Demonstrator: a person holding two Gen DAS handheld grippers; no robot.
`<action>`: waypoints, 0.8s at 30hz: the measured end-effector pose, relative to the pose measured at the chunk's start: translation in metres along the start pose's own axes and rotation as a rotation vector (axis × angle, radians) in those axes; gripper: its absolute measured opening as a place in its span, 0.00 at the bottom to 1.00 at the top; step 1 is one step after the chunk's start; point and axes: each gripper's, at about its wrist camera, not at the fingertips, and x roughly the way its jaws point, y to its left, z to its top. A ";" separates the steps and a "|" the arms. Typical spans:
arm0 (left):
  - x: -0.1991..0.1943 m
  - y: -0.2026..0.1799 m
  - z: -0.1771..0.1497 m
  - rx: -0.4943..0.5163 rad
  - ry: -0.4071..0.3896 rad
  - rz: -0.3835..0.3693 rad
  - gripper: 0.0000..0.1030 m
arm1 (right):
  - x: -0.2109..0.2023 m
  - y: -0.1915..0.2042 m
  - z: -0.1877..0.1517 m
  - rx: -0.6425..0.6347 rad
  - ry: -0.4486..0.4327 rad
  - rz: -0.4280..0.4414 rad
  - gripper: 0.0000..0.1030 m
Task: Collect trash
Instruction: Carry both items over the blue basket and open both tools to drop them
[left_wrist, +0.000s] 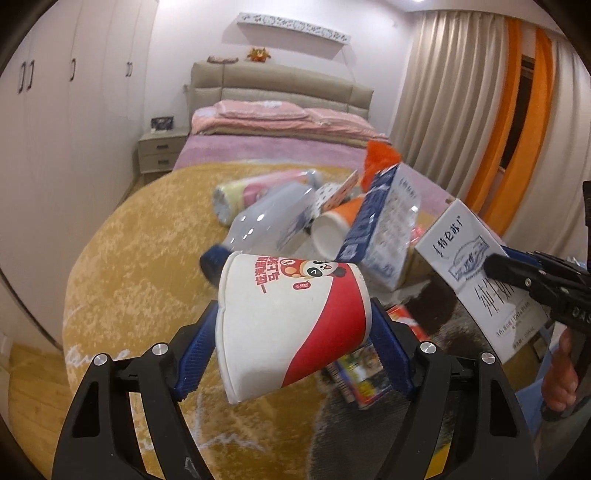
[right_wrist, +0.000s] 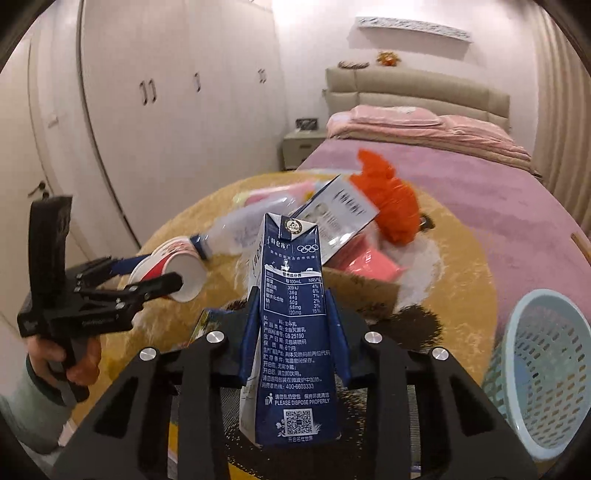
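The milk carton (right_wrist: 291, 332) stands upright, long axis vertical, pinched across its narrow sides by the right claw (right_wrist: 293, 332) above the yellow rug (right_wrist: 461, 332). The paper cup (left_wrist: 291, 325) lies tilted on its side, pinched across its wall by the left claw (left_wrist: 295, 332), mouth toward the lower left. The pale blue mesh basket (right_wrist: 546, 369) sits just right of the carton, so the right claw is nearer; the remaining litter pile (right_wrist: 332, 221) lies beyond, at the foot of the bed (right_wrist: 480, 192).

- A home bedroom.
- Ahead of both tongs: a made bed (left_wrist: 280, 122) with padded headboard (right_wrist: 417, 88).
- Nightstand (left_wrist: 162, 151) beside it, white wardrobes (right_wrist: 166, 110) left, curtains (left_wrist: 461, 103) right.
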 end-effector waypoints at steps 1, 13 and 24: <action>-0.002 -0.003 0.002 0.007 -0.008 -0.005 0.73 | -0.005 -0.004 0.002 0.015 -0.016 -0.017 0.30; 0.016 -0.106 0.048 0.177 -0.061 -0.170 0.73 | -0.056 -0.098 0.000 0.241 -0.109 -0.306 0.30; 0.090 -0.234 0.063 0.299 0.083 -0.389 0.73 | -0.071 -0.216 -0.044 0.496 -0.040 -0.540 0.30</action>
